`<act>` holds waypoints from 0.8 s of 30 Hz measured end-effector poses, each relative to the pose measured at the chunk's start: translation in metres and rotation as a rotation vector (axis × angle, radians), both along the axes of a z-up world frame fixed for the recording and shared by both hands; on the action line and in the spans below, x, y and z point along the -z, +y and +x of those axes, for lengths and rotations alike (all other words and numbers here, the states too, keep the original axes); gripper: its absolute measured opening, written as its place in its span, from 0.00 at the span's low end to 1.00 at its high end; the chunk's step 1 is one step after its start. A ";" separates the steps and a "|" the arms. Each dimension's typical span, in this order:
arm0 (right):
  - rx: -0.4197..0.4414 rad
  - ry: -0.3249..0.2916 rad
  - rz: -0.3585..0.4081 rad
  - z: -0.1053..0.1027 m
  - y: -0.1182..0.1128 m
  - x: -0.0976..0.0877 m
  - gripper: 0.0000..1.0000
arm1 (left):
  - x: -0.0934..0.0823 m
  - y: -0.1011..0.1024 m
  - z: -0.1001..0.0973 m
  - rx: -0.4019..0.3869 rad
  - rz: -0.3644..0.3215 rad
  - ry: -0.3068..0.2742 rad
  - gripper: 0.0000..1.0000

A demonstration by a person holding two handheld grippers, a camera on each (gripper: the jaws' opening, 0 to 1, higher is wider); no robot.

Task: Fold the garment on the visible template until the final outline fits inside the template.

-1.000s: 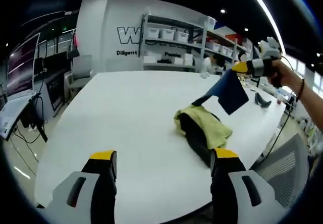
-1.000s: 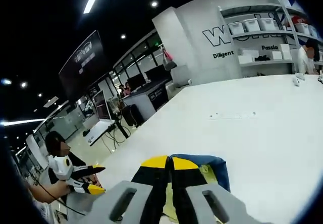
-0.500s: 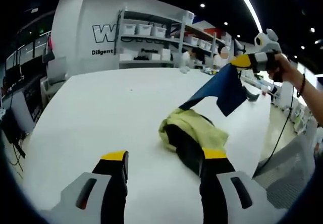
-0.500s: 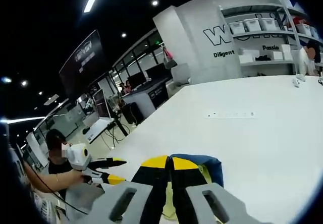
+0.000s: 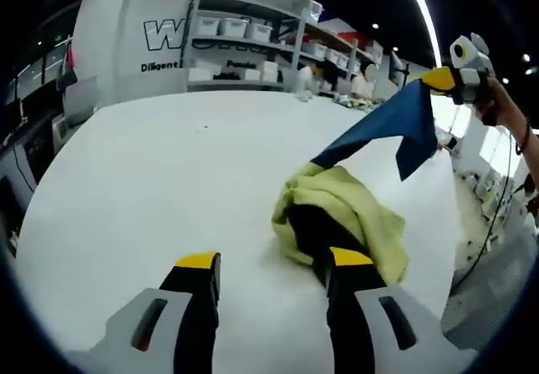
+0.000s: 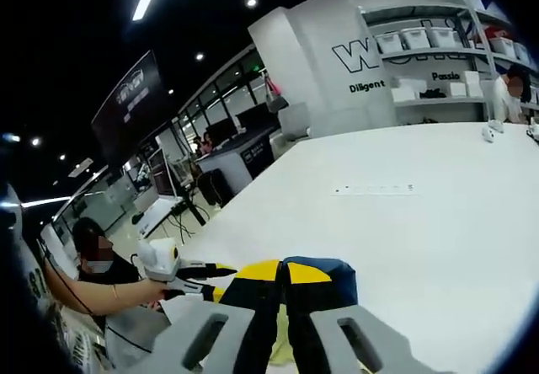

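1. Left gripper [image 5: 268, 266]: its 2 yellow-tipped jaws stand apart with nothing between them, low over the white table [image 5: 143, 172]. In the right gripper view it comes in from the left, held in a person's hand [image 6: 154, 290].
2. Right gripper [image 6: 282, 270]: jaws pressed together, clamped on a blue edge of the garment [image 6: 324, 275]. In the left gripper view it sits at upper right, raised above the table, with the person's hand [image 5: 504, 104] behind it.
3. Garment [image 5: 349, 214]: a crumpled heap on the table, right of centre in the left gripper view. Yellow-green cloth on top, a dark part under it, touching the table.
4. Blue part [image 5: 396, 121]: lifted off the heap and stretched up toward the right gripper (a hanging flap drops below the grip point). Its lower end runs down into the heap.
5. The left gripper's right jaw tip overlaps the near edge of the heap in the picture; cannot tell if it touches.
6. Template: cannot make out any outline on the table.
7. Background: shelves [image 5: 253, 50] with white bins against a wall with large lettering, ceiling lights, desks with monitors [image 6: 181, 176] beyond the table.
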State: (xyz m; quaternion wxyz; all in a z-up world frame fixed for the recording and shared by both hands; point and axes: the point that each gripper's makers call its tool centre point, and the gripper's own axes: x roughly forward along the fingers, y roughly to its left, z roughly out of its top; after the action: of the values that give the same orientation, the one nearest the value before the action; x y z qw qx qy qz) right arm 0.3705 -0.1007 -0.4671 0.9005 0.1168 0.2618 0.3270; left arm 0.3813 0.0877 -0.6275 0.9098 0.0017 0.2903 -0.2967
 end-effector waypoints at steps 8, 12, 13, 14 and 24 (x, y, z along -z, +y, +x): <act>0.020 0.029 -0.004 0.008 -0.006 0.013 0.00 | 0.019 -0.015 0.013 0.011 -0.046 0.057 0.46; 0.036 0.038 0.015 0.014 -0.007 0.015 0.00 | 0.026 -0.025 0.016 0.033 -0.067 0.077 0.45; 0.039 0.039 0.015 0.016 -0.007 0.015 0.00 | 0.029 -0.028 0.018 0.042 -0.068 0.085 0.45; 0.039 0.039 0.013 0.017 -0.007 0.015 0.00 | 0.032 -0.030 0.018 0.047 -0.067 0.091 0.44; 0.051 0.032 0.024 0.024 -0.004 0.014 0.00 | 0.030 -0.041 0.019 0.086 -0.108 0.082 0.13</act>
State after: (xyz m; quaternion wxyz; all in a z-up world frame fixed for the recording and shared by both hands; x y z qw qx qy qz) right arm 0.3950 -0.1052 -0.4810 0.9027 0.1395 0.2693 0.3052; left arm 0.4006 0.0462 -0.6573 0.8822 -0.0470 0.3108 -0.3506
